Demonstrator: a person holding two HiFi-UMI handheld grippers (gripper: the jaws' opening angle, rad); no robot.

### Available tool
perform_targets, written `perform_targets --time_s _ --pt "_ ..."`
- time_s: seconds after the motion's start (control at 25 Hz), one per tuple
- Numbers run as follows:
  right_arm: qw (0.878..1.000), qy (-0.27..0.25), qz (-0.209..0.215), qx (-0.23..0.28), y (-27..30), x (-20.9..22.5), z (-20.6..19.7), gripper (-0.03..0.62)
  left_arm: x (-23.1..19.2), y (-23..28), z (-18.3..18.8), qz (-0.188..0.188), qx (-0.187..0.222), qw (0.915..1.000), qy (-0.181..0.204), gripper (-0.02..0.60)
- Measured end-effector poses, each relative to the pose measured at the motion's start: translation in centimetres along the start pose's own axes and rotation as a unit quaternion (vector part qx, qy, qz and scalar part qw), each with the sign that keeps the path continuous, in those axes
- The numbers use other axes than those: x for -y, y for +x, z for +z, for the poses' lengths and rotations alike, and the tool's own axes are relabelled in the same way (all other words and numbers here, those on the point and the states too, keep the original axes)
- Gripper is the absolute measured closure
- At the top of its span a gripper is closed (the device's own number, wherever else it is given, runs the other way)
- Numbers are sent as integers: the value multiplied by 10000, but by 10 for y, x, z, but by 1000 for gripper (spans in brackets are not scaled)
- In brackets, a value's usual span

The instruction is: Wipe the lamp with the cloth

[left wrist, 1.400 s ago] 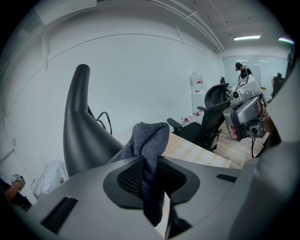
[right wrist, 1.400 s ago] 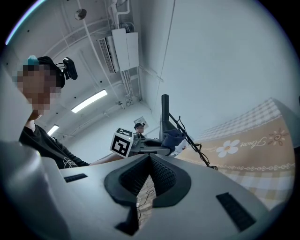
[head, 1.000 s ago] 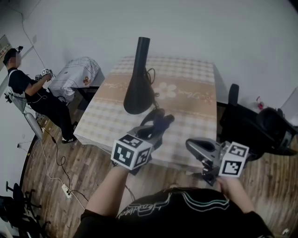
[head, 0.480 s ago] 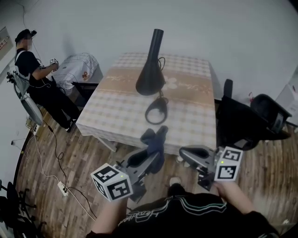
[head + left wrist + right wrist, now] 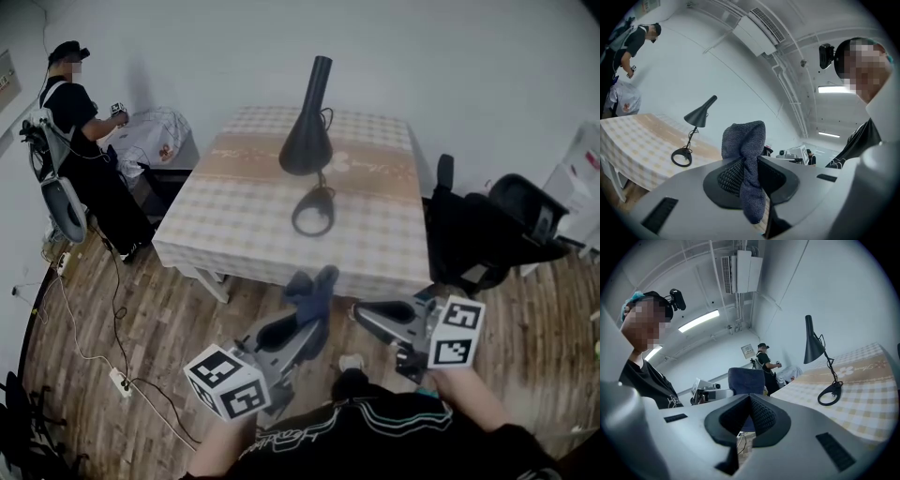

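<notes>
Head view: cloth gripped, lamp well out of reach

Both tools hang over the wooden floor (image 5: 141, 319), short of the near edge of the checked table (image 5: 234, 234). The black lamp (image 5: 307, 141) stands toward the table's far side, well apart from either tool. By my reading, the wiping has not begun. This is the carrying stage, cloth in hand and no contact with the lamp.

The left gripper (image 5: 302, 321) is clamped on the dark cloth (image 5: 312, 289). Its own view shows what the overhead angle cannot: the fabric is pinched between the jaws, with a folded wad standing above them and a tail hanging below. The right gripper (image 5: 370, 314) has its jaws pressed together with nothing between them, which only its own view makes plain.

The gripper views also give the lamp's side profile, with the cone shade tilted on a thin stem above a ring base. From overhead this reads mostly as a dark cone and a ring.

The next move likely calls for bringing the left tool forward over the table and presenting the upstanding wad to the shade. The right tool may need to steady the base.
</notes>
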State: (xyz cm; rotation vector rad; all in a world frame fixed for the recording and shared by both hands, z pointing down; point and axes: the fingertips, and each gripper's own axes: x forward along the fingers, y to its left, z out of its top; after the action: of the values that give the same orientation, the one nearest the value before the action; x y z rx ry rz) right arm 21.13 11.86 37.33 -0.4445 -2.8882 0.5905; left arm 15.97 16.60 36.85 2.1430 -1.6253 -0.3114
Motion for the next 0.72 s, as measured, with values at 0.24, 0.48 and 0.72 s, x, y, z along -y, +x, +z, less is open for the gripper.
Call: perform_targets --time_s 0.24,0.48,0.72 --pt "9999 -94 -71 22 0 -4 1 583 -2 -1 2 -57 93 9999 -17 509" --pt "9998 -119 -127 -48 -2 -22 -9 583 6 -13 -2 28 96 9998 200 509" --pt "9996 -140 -195 -124 3 -29 0 583 8 -21 7 -25 151 9998 147 509"
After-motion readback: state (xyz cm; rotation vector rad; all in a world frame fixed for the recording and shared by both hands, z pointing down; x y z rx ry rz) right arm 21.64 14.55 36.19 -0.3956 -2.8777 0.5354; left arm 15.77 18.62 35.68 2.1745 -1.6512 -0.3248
